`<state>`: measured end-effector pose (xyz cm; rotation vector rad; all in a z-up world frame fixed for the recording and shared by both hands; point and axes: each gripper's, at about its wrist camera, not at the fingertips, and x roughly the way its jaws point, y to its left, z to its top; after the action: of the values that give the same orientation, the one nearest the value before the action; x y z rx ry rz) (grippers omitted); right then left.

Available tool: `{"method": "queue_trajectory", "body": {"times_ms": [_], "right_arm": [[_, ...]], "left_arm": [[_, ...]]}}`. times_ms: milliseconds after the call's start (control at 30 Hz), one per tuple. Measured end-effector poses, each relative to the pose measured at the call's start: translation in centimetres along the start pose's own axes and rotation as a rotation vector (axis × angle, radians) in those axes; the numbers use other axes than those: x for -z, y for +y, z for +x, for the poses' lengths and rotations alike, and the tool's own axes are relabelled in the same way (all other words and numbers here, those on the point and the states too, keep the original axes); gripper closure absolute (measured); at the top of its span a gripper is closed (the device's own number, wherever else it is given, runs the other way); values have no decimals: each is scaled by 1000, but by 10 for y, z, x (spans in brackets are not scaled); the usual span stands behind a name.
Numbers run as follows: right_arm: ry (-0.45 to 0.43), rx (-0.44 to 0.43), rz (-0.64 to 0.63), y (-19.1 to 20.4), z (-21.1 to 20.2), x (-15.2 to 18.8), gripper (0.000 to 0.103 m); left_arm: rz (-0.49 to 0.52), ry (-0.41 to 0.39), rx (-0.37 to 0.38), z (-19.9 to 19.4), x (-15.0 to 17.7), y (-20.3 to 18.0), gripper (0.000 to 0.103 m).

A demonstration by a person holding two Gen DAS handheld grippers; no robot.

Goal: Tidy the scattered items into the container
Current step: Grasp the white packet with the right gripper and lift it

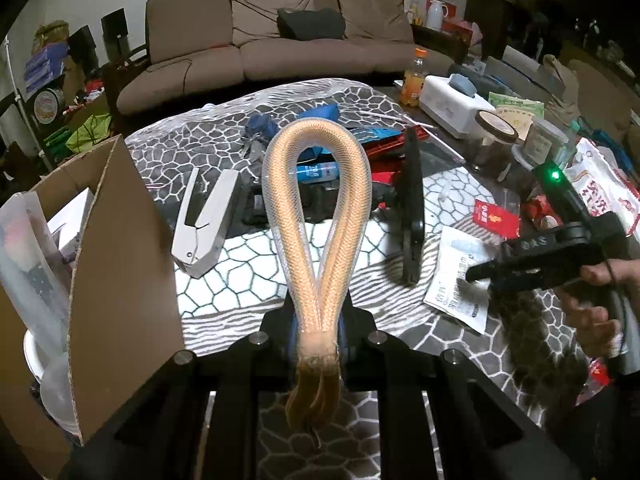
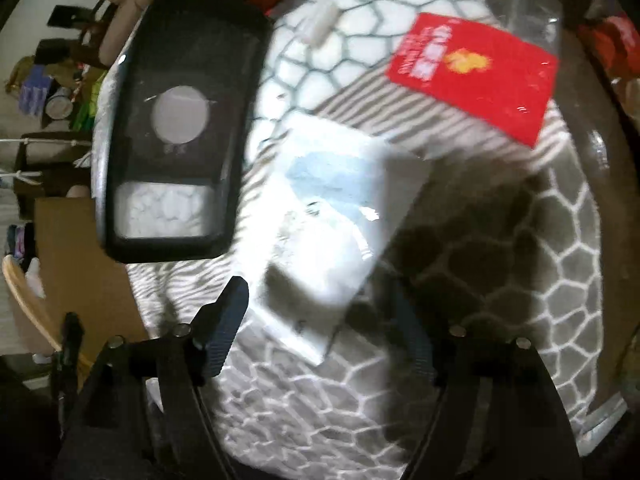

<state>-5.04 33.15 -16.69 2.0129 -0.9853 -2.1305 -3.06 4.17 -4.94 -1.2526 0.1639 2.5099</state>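
Observation:
My left gripper [image 1: 318, 320] is shut on a looped orange mesh-sleeved hose [image 1: 316, 184], held upright above the patterned cloth. The cardboard box [image 1: 116, 248] stands just to its left. My right gripper [image 2: 320, 320] is open, its fingers either side of a white plastic packet [image 2: 340, 216] on the cloth; that packet also shows in the left wrist view [image 1: 460, 276]. A black phone case [image 2: 176, 136] lies left of the packet, and a red packet [image 2: 476, 76] beyond it. The right gripper itself shows at the right of the left wrist view [image 1: 472, 274].
A white stapler-like tool [image 1: 204, 224], blue packets [image 1: 316, 170] and red items [image 1: 384, 146] lie further back on the cloth. Jars [image 1: 496, 136], a white appliance [image 1: 452, 100] and an orange bottle [image 1: 414, 78] crowd the far right. A sofa [image 1: 280, 40] stands behind.

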Motion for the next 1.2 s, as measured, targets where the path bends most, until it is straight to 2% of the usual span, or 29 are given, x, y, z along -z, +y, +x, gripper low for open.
{"method": "queue_trajectory", "body": {"times_ms": [33,67,100,200,300,367,433,767,833,900,967,1067,1133,1200], "right_arm": [[-22,-21,31,-2,0,-1,27],[-44,-43,62,-3,0,-1,16],[-67,-64,93,-5,0,-2,12],[-122,-122,166,-7,1,-3,11],[-122,-120,146,-1,5,-1,26],[-119,-114,121,4,6,1,44],[-111,-103,100,9,8,1,50],[-66,-42,-2,36,14,5,48],[-85,-40,-1,36,16,4,48],[-113,-27,-23,45,14,5,53],[-148,-15,-65,54,12,6,70],[-182,-44,-129,67,5,8,85],[-179,-63,-192,77,6,10,86],[-170,-73,-194,78,12,9,85]], "left_arm": [[3,0,4,0,0,-2,87],[9,-2,5,-1,0,-4,87],[13,-3,5,-1,0,-6,87],[27,-6,7,-3,1,-11,87],[26,-4,7,-3,1,-9,87],[22,-4,6,-4,1,-8,87],[19,-6,5,-6,1,-6,87],[23,-1,11,-6,0,-6,87],[22,0,12,-5,0,-6,87],[26,-6,4,-4,0,-6,87],[24,-4,3,-4,0,-5,87],[21,-3,6,-4,0,-4,87],[26,-7,10,-6,0,-5,87],[30,-8,13,-6,0,-7,87]]}}
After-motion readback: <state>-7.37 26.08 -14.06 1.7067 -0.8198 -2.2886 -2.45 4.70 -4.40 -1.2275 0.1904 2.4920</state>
